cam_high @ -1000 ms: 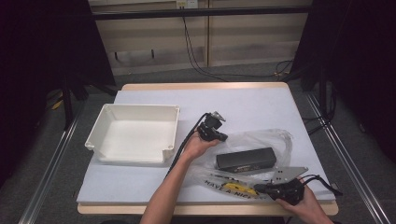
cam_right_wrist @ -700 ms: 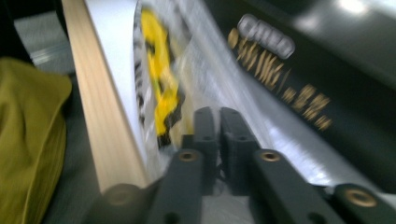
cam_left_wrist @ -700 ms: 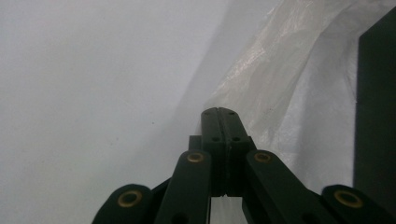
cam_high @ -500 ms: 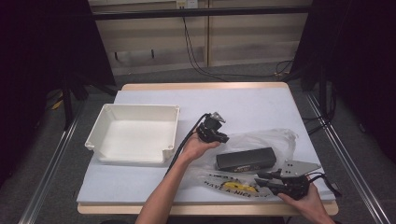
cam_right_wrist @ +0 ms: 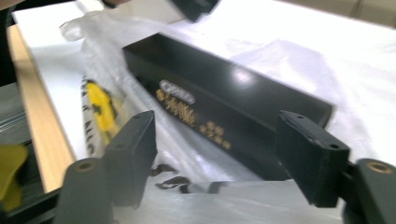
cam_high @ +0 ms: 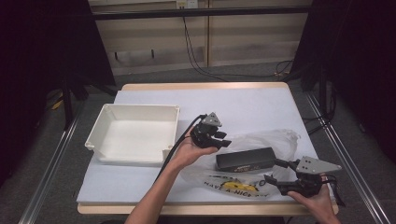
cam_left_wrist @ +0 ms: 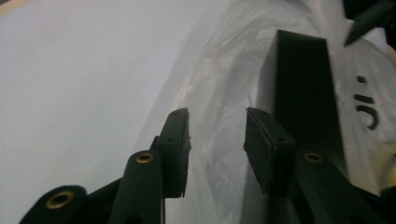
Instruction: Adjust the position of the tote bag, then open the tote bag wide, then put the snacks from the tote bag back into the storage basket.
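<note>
A long black box [cam_high: 245,159] with gold print lies on a crumpled clear plastic bag [cam_high: 273,140] at the table's front right. My left gripper [cam_high: 223,140] is open, held just left of the box's near end; in the left gripper view its jaws [cam_left_wrist: 217,135] hover over the bag's film [cam_left_wrist: 224,84] with the box [cam_left_wrist: 303,79] to their right. My right gripper [cam_high: 276,171] is open wide at the box's right end, low over the bag. In the right gripper view the box [cam_right_wrist: 224,102] lies just beyond the spread jaws [cam_right_wrist: 219,149], nothing held.
An empty white tray [cam_high: 100,135] stands at the left of the white table top [cam_high: 243,107]. The bag's yellow and black print [cam_high: 240,185] lies near the wooden front edge [cam_high: 187,208]. Dark rails run along both table sides.
My right gripper has shifted to the right and a little away from the front edge, towards the box's right end. The left hand and its gripper have hardly moved.
</note>
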The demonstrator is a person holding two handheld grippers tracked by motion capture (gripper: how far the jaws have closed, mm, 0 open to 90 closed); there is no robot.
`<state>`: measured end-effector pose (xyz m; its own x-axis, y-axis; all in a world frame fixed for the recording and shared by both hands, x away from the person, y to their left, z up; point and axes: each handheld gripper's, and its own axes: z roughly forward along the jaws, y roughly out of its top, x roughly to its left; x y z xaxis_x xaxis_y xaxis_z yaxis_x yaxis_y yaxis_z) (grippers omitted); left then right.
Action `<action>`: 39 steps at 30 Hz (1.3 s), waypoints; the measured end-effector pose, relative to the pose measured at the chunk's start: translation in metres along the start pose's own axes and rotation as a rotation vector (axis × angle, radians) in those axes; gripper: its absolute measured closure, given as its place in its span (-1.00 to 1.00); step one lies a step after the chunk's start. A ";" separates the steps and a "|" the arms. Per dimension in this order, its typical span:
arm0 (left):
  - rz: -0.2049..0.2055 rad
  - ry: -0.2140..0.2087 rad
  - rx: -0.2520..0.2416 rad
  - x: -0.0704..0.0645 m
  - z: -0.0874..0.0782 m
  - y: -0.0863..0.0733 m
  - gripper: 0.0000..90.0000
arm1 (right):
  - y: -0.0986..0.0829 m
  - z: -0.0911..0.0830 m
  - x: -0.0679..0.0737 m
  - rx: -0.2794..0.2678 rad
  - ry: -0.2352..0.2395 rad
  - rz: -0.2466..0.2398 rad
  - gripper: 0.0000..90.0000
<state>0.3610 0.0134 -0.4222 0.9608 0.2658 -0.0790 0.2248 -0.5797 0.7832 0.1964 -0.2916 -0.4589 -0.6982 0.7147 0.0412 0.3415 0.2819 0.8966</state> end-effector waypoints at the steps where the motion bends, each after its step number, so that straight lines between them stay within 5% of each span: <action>1: 0.006 -0.002 -0.002 -0.003 -0.002 0.000 0.32 | 0.000 -0.001 0.000 -0.010 -0.006 0.000 -0.44; 14: 0.092 -0.080 0.053 -0.034 -0.019 -0.003 0.08 | -0.006 -0.017 0.002 -0.033 -0.080 0.032 -0.98; 18: 0.117 -0.082 0.080 -0.038 -0.018 -0.007 -0.01 | -0.008 -0.020 0.004 -0.035 -0.074 0.046 -0.97; 21: 0.098 -0.081 0.074 -0.039 -0.021 -0.011 -0.07 | -0.010 -0.022 0.002 -0.048 -0.072 0.062 -0.97; 28: 0.118 -0.058 0.088 -0.039 -0.020 -0.019 -0.24 | -0.014 -0.027 -0.003 -0.126 -0.134 0.070 -0.98; 39: 0.130 -0.077 0.108 -0.040 -0.005 -0.019 -0.25 | -0.013 -0.024 -0.002 -0.110 -0.126 0.055 -0.98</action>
<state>0.3171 0.0172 -0.4307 0.9916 0.1254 -0.0317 0.1097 -0.6855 0.7198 0.1780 -0.3116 -0.4597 -0.5938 0.8035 0.0419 0.3008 0.1734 0.9378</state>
